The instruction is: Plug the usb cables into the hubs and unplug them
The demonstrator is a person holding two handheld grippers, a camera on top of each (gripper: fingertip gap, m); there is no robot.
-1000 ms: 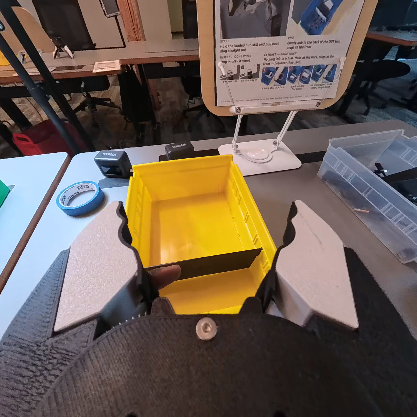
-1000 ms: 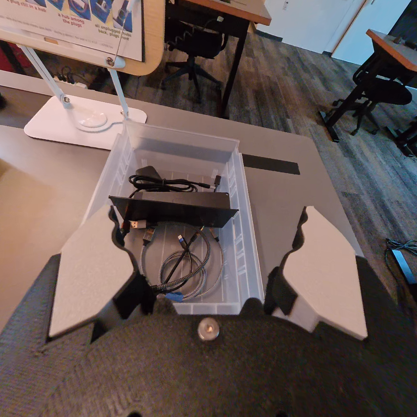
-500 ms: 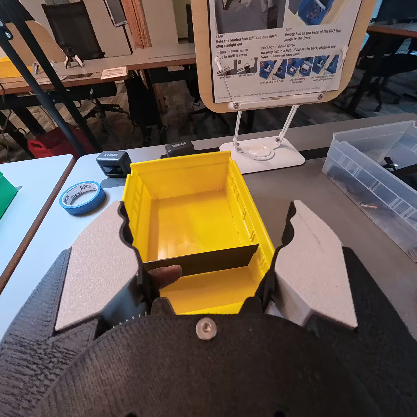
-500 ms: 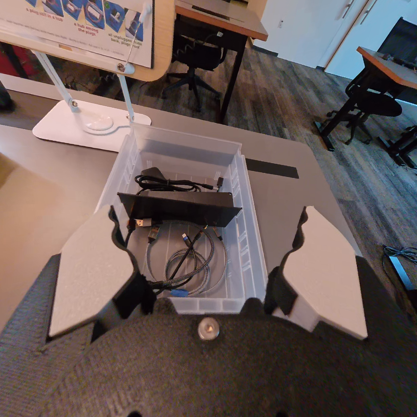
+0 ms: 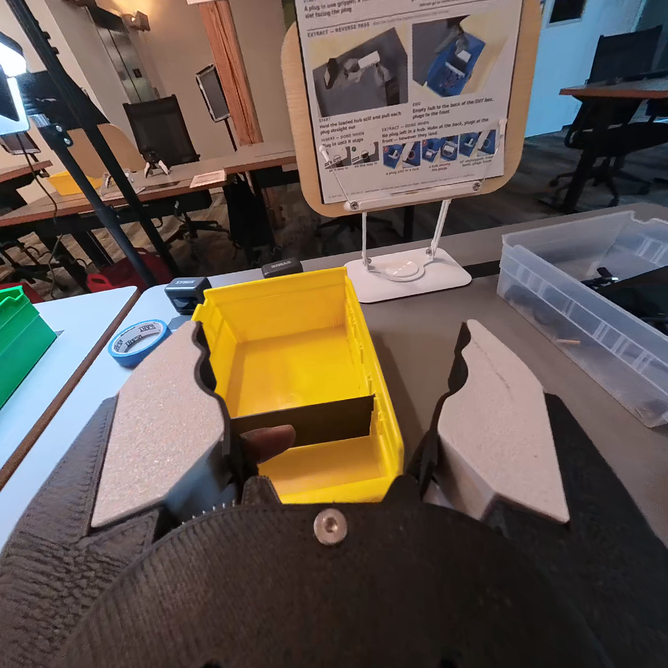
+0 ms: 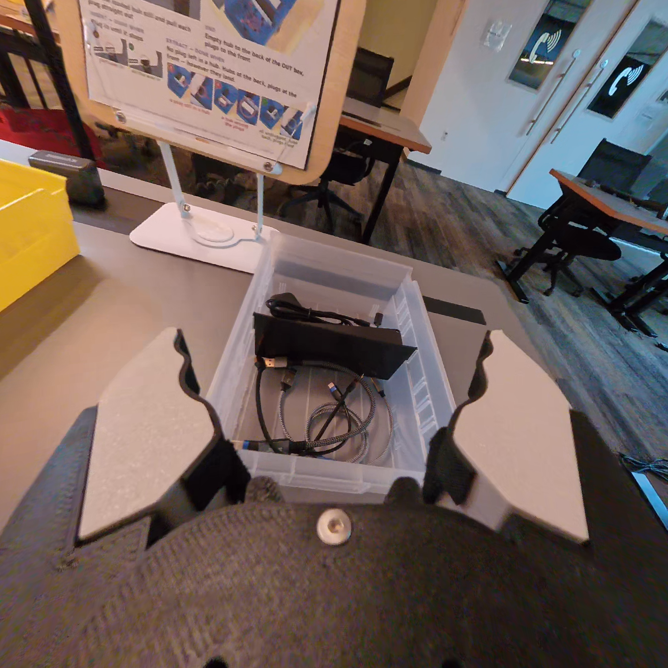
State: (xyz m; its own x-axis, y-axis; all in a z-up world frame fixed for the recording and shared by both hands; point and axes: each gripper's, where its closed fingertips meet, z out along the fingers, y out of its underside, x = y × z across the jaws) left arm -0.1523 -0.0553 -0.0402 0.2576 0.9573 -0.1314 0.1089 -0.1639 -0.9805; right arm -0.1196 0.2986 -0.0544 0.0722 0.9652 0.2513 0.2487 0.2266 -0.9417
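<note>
Tangled cables [image 6: 321, 415] lie at the near end of a clear bin [image 6: 439, 401], black hub [image 6: 289, 307] behind a divider [image 6: 332, 347] — both grippers, left [image 5: 332, 365] and right [image 6: 332, 368], hover wide open and empty — lifting one plug would likely drag its neighbours.

Blue tape roll [image 5: 138, 341] left of my yellow bin [image 5: 289, 314]; instruction board [image 5: 405, 101] behind; green bin [image 5: 18, 336] far left.
</note>
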